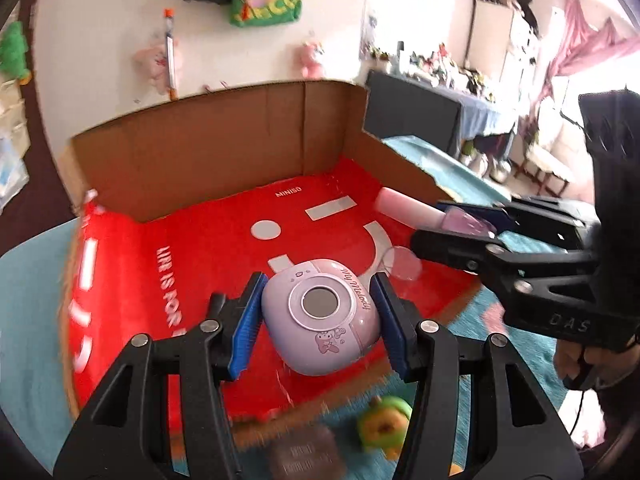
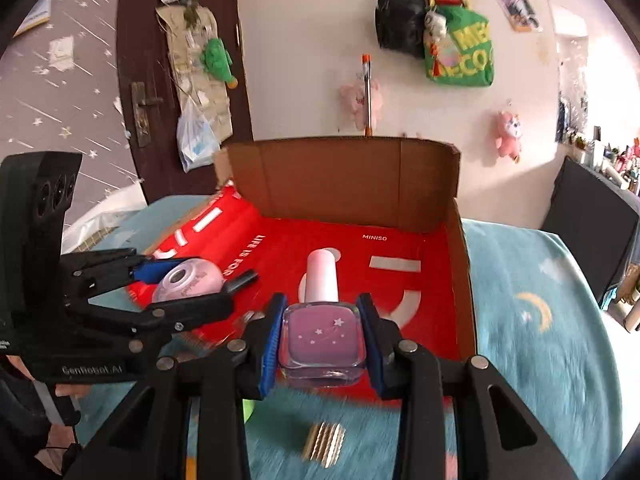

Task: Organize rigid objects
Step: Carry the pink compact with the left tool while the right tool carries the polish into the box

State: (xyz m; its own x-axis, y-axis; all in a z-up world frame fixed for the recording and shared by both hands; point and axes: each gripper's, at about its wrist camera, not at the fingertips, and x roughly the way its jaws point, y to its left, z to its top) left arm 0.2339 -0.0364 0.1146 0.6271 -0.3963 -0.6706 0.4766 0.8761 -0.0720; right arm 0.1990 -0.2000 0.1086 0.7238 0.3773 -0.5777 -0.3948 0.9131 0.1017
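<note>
Above the red box point(image 1: 208, 240), a lilac case point(image 1: 320, 316) is clamped by the left gripper point(image 1: 316, 320) and a nail-polish bottle point(image 2: 323, 332) by the right gripper point(image 2: 322, 344).

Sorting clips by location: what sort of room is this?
Probably a bedroom or small living room in a home: plush toys and a green tote bag hang on the wall, and the cardboard box sits on a teal moon-patterned blanket.

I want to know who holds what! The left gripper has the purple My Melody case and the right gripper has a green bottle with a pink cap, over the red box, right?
Almost. The bottle in the right gripper is purple with little stars, not green, as the right wrist view shows. Its cap is pink, the left gripper does hold the My Melody case, and both are over the red box.
</note>
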